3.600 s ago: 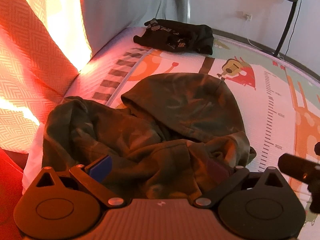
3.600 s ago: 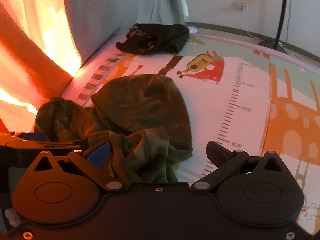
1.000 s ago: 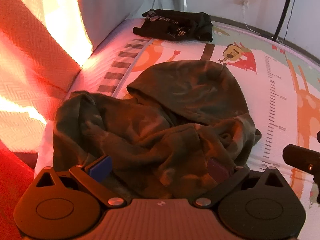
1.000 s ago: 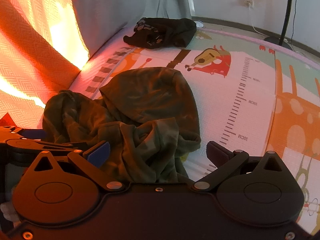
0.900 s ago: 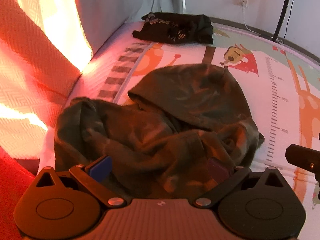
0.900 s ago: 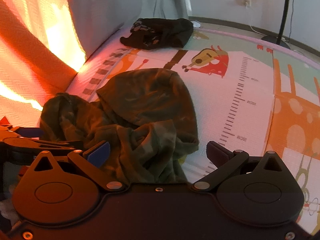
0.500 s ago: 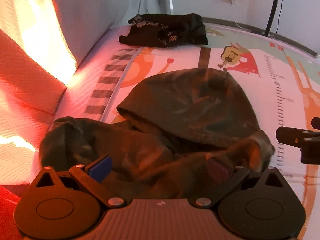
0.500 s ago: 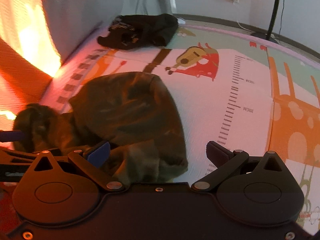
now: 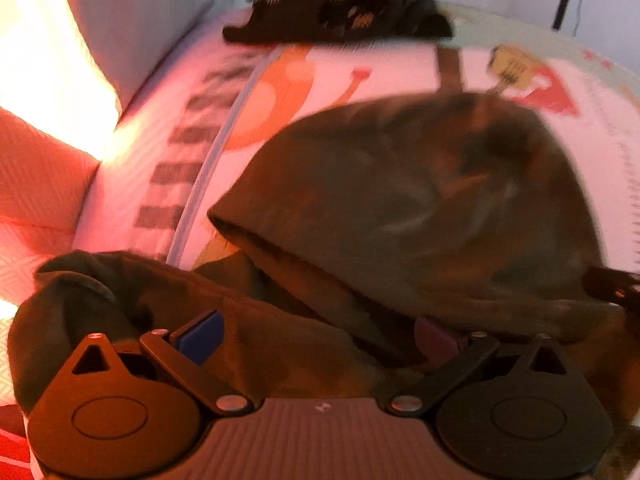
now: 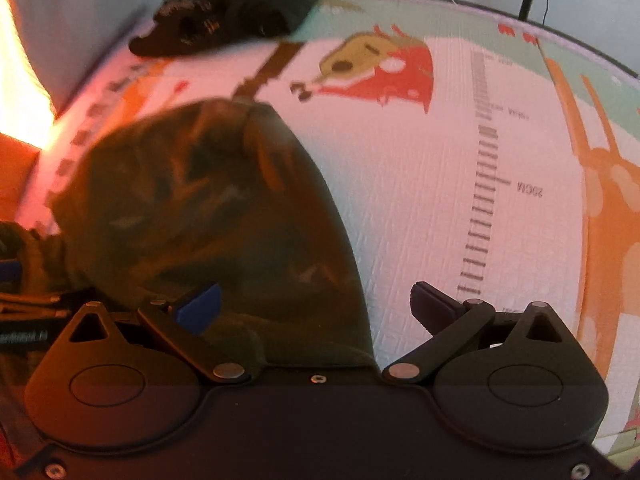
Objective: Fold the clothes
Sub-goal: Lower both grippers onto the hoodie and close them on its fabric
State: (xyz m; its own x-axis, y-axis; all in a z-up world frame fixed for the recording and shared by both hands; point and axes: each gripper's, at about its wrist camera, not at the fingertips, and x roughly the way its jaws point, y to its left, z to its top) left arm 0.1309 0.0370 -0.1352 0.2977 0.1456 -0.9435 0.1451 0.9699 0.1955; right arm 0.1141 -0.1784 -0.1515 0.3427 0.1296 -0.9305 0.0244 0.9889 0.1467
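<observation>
Camouflage hoodie lies crumpled on the play mat, hood flat toward the far side, body bunched under my tongs. Left tongs and right tongs both hang spread wide, gripping nothing. I'd pinch each shoulder seam low, then pull apart evenly to flatten it before any fold.

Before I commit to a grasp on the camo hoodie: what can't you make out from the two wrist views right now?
- Camo hoodie: motion blur in both views; sleeves and hem indistinguishable in the bunched cloth.
- Hoodie's near part: hidden under the left gripper and right gripper bodies.
- Black garment: blurred, pattern illegible.
- Play mat: scale figures smeared.
</observation>
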